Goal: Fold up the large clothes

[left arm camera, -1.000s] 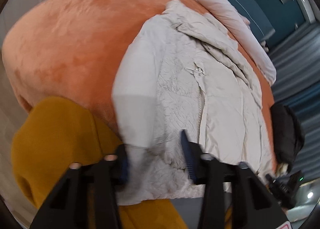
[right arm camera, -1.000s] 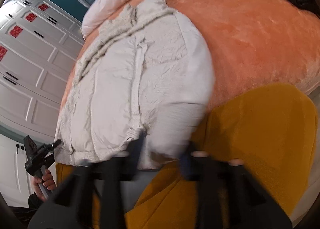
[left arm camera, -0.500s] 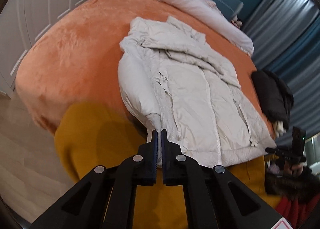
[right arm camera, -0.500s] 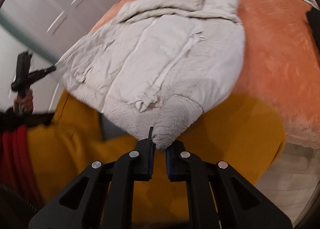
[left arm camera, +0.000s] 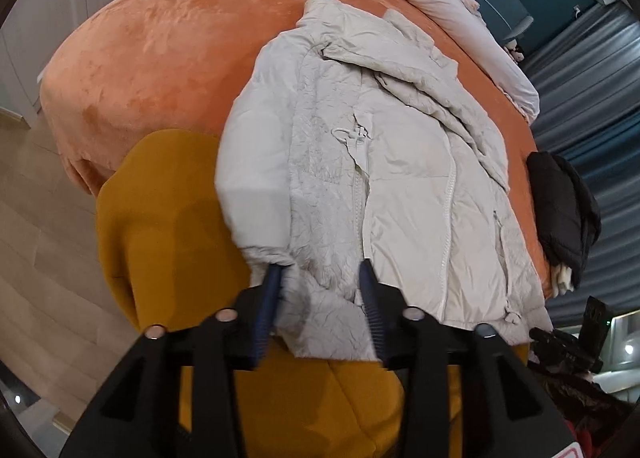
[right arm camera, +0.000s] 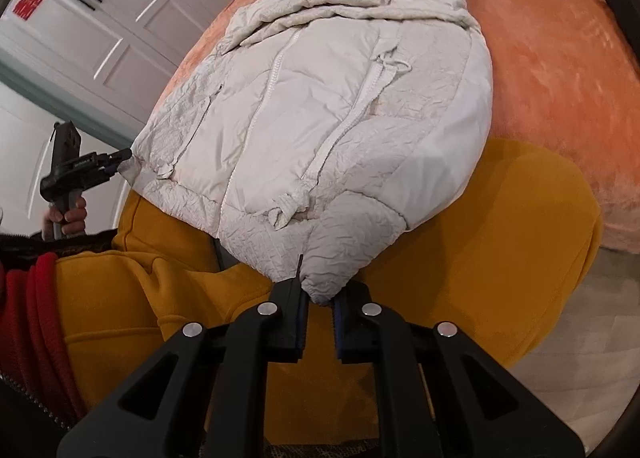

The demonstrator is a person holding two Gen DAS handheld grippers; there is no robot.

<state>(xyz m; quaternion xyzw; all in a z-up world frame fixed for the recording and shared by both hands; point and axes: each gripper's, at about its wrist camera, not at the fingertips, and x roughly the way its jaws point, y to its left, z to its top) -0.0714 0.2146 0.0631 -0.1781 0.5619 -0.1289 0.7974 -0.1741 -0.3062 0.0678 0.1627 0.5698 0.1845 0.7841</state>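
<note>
A large cream puffer jacket (left arm camera: 400, 161) lies front up on an orange bed (left arm camera: 168, 41), its hem hanging over the near edge onto a mustard-yellow cloth (left arm camera: 168, 225). My left gripper (left arm camera: 320, 298) is open, its jaws apart on either side of the jacket's hem corner. In the right wrist view the jacket (right arm camera: 340, 97) spreads away from me. My right gripper (right arm camera: 318, 298) is shut on the jacket's other hem corner. The left gripper (right arm camera: 116, 159) also shows there at the hem's far corner.
A white duvet (left arm camera: 460, 1) lies along the bed's far side. A black garment (left arm camera: 564, 209) sits at the bed's right edge. White wardrobe doors (right arm camera: 112, 17) stand behind. Wooden floor (left arm camera: 44, 238) lies left of the bed.
My left gripper, shut on the hem half a second ago, has opened and the view has dropped closer to the jacket. My right gripper still holds its corner, jaws slightly wider.
</note>
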